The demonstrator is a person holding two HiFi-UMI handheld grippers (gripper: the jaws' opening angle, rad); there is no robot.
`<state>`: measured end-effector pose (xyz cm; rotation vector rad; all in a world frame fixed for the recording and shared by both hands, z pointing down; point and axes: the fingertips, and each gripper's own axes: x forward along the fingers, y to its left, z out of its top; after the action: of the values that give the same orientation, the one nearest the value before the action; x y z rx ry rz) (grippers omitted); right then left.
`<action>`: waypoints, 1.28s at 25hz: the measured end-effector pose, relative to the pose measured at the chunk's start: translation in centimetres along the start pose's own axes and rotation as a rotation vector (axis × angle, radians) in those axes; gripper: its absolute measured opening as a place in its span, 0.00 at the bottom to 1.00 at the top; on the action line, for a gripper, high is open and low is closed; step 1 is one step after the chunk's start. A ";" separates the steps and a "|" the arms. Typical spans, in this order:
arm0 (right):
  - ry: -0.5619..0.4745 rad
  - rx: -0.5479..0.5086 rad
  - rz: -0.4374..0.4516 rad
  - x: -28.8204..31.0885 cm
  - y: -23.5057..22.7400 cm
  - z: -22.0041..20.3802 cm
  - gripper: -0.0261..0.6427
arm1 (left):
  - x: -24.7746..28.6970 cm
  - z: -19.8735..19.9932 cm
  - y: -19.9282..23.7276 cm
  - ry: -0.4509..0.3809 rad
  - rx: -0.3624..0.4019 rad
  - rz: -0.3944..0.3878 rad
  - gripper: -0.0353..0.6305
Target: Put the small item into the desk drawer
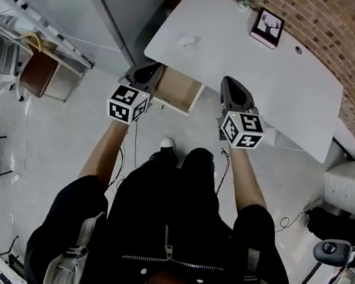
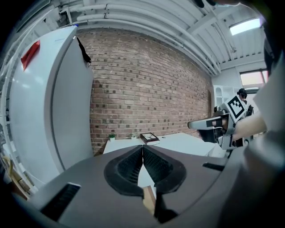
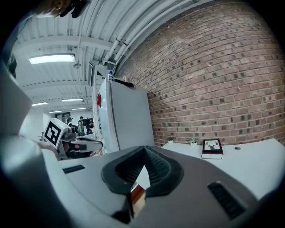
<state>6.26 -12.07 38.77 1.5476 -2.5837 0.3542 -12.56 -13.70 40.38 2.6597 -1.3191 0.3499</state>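
A white desk stands against the brick wall, its wooden drawer pulled open at the front edge. A small pale item lies on the desktop behind the drawer, apart from both grippers. My left gripper hovers at the drawer's left side, shut and empty; its jaws meet in the left gripper view. The right gripper hangs just right of the drawer over the desk's front edge, also shut with nothing in it. Drawer wood shows below the closed jaws.
A book with a deer picture lies at the desk's far edge beside small potted plants. A tall white cabinet stands left of the desk. A brown chair is at the left, a white unit at the right.
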 end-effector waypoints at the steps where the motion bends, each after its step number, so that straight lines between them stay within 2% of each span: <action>1: 0.003 -0.003 -0.001 0.3 0.0 0.0 0.05 | 0.3 0.0 0.2 0.001 -0.001 -0.004 0.09; 13: 0.010 0.046 0.000 3.2 -2.5 0.2 0.05 | 4.2 -0.2 2.1 0.021 -0.016 -0.006 0.09; 20: 0.072 0.076 -0.001 4.5 -4.1 -2.4 0.05 | 7.3 -2.7 2.3 0.092 0.007 -0.022 0.09; 26: 0.124 0.128 -0.023 4.3 -5.1 -5.9 0.05 | 10.0 -5.8 2.1 0.174 0.061 -0.069 0.09; 27: 0.133 0.137 -0.027 4.2 -5.1 -6.4 0.05 | 10.5 -6.4 2.1 0.191 0.065 -0.077 0.14; 30: 0.149 0.152 -0.043 3.6 -5.5 -7.4 0.05 | 12.0 -8.3 2.4 0.250 0.076 -0.096 0.37; 32: 0.155 0.152 -0.056 3.3 -5.8 -7.9 0.05 | 13.1 -9.5 2.9 0.284 0.092 -0.096 0.43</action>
<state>9.56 -15.53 47.91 1.5662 -2.4406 0.6519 -8.58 -23.18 53.21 2.6101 -1.1103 0.7594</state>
